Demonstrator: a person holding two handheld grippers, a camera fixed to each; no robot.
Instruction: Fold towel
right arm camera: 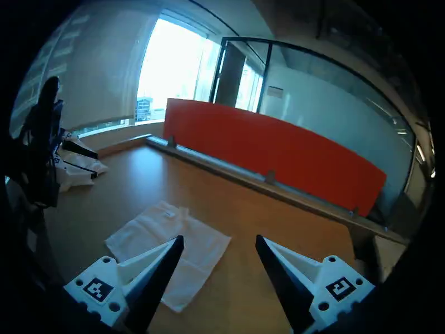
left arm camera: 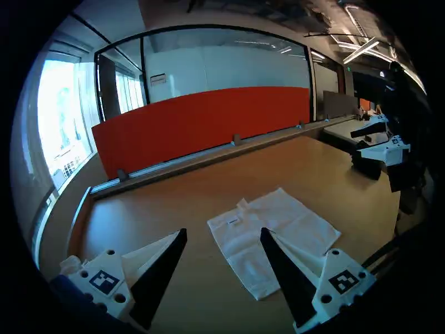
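Towel (left arm camera: pixel 272 236) flat; L tool (left arm camera: pixel 222 230), R tool (right arm camera: pixel 218 237) spread, empty.

Looking across a wooden bench (left arm camera: pixel 289 167) toward an orange partition (left arm camera: pixel 206 122) standing along its far edge. Seeing a glass wall (left arm camera: pixel 222 61) rising behind, a window (left arm camera: pixel 61 122) glowing alongside, ceiling lights (left arm camera: pixel 361 50) shining overhead.

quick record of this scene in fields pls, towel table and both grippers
towel: white, flat on the table, small tag near its far edge
table: wooden, orange divider along its far side
left gripper: open, holding nothing, aimed at the towel
right gripper: open, holding nothing, towel ahead to its left
grasp: towel not yet gripped
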